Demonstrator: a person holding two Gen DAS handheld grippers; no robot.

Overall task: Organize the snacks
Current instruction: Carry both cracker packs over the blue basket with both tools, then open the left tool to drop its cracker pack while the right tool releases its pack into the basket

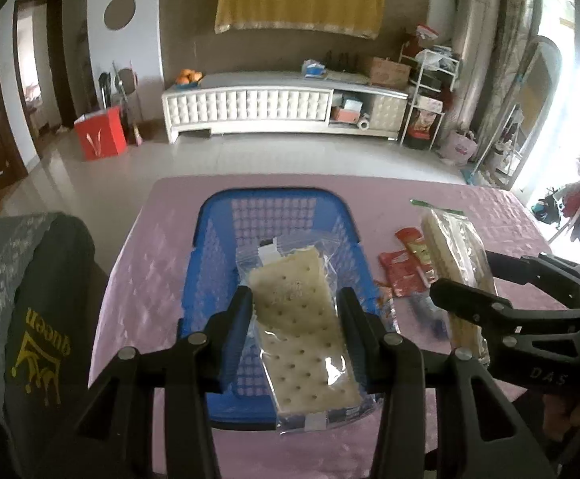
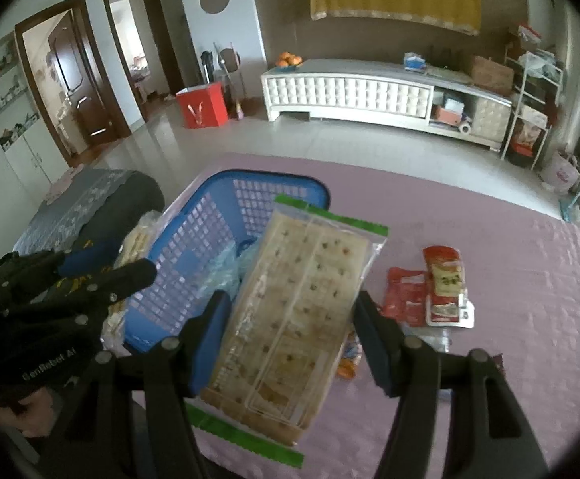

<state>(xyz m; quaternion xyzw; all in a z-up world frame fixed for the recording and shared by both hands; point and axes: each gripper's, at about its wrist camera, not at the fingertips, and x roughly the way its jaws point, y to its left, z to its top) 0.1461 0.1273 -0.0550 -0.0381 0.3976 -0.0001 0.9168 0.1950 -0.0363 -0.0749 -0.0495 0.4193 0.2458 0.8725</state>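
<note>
Holding two cracker packs, you have both over the pink-clothed table (image 1: 138, 279).
Left gripper (image 1: 295, 307): your jaws are clamped on the clear pack of pale crackers (image 1: 301, 319), above the blue basket (image 1: 210, 247).
Right gripper (image 2: 290, 319): your jaws are clamped on the green-edged cracker pack (image 2: 290, 311), just beside the basket.
Loose snacks: red packets (image 2: 425, 291) lie on the cloth to the right.
Readable writing: "queen" on the dark chair cover (image 1: 42, 343); "DAS" and "SenRobot AI" on the gripper bodies.
</note>
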